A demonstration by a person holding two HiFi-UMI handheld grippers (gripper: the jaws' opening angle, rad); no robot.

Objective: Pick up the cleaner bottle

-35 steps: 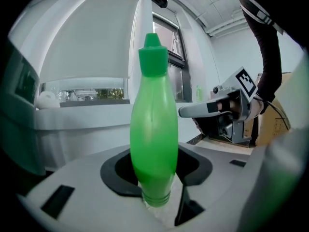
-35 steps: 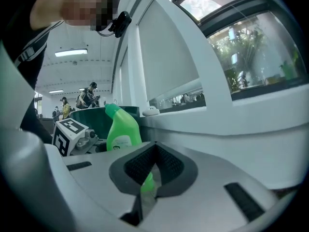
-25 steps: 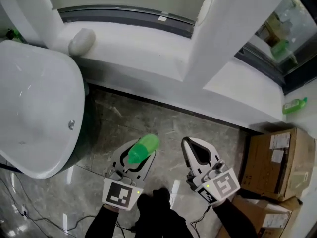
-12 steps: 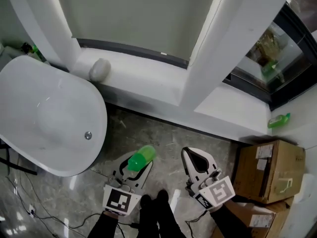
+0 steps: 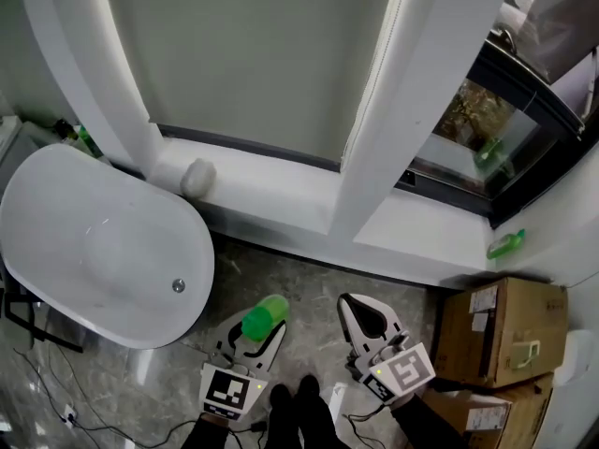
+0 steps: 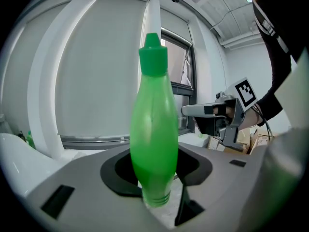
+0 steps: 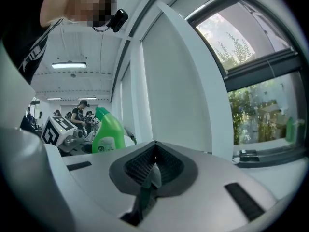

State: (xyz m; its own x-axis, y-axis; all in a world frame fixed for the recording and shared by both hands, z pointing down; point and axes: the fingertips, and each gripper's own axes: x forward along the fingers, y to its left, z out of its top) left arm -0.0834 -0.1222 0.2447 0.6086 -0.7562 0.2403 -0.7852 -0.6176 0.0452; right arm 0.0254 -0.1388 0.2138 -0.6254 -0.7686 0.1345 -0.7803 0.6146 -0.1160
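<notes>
Both your grippers have risen, and the white oval bathtub looks smaller below. Your left gripper clamps the green plastic cleaner bottle, long axis upright, cap on top. Your right gripper, jaws together and empty, hangs just beside it.

The bottle in my left tool is smooth, glossy green plastic, clear enough for light to glow through it. That tool and my right tool both have matt grey plastic shells, and the right one's inner pads are black and ribbed. The bathtub is glossy white. The floor is polished grey veined stone that shows reflections. The boxes are dull brown cardboard.
</notes>
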